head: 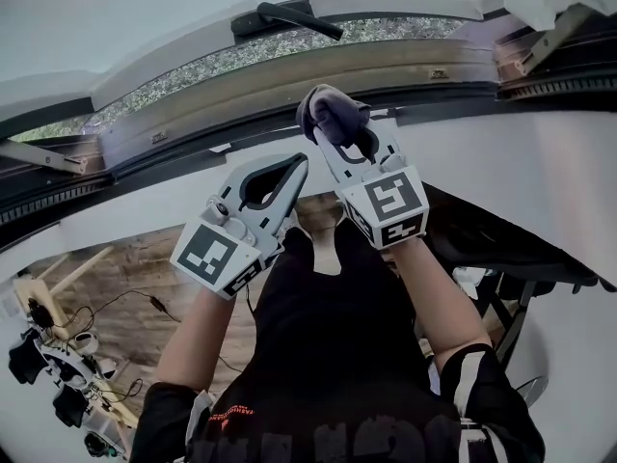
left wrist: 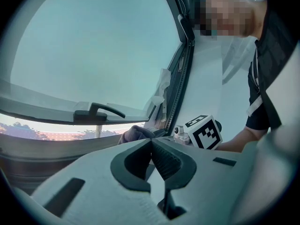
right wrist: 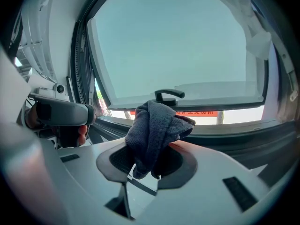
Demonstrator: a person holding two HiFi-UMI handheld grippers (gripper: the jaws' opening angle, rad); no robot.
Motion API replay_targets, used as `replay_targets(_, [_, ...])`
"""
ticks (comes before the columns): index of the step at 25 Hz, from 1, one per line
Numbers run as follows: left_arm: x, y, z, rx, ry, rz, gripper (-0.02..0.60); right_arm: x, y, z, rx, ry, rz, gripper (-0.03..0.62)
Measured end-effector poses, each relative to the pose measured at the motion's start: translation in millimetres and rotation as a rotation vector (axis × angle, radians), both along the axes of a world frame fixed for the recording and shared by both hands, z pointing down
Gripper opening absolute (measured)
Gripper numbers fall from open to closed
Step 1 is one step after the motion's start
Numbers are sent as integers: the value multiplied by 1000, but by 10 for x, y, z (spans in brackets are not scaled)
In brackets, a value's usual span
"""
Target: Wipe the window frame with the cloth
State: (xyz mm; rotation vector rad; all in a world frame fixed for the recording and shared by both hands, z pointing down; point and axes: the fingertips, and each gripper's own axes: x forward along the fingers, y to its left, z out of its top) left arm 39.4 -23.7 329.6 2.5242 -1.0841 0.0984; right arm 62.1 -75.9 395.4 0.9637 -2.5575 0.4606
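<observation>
Nearest to us, the left gripper (head: 295,165) sits low and to the left. Its jaws are pressed together tip to tip with nothing between them, confirmed in the left gripper view (left wrist: 151,141). We judge it idle for this step.

Just beside it and slightly further forward is the right gripper (head: 339,131). Its jaws pinch a bunched dark cloth (head: 330,114). In the right gripper view the cloth (right wrist: 155,125) rises out of the jaw gap as a folded wad and hides the tips. Part of the wad also shows beyond the left jaws (left wrist: 135,134).

Beyond the cloth is the lower rail of the window frame (head: 241,95). Its long axis runs left to right across the head view and is crossways to the right gripper's pointing direction. The rail lies straight ahead of the wad and slightly above it (right wrist: 234,134). In the head view the cloth overlaps the dark seal strip under the rail. We cannot tell from any view whether it actually touches.

Judgement: the right hand is the nearer, working hand. The coming move turns on pushing the wad forward onto the rail and then sweeping sideways along its length.

Further out, the black handle (head: 285,17) sits on the opened sash, with pale glass beyond.
</observation>
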Motion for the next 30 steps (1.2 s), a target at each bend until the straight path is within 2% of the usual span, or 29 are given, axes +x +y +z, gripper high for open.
replay_targets(30, [922, -219, 31, -2, -15, 123, 20, 1250, -360, -9, 4, -24, 198, 114])
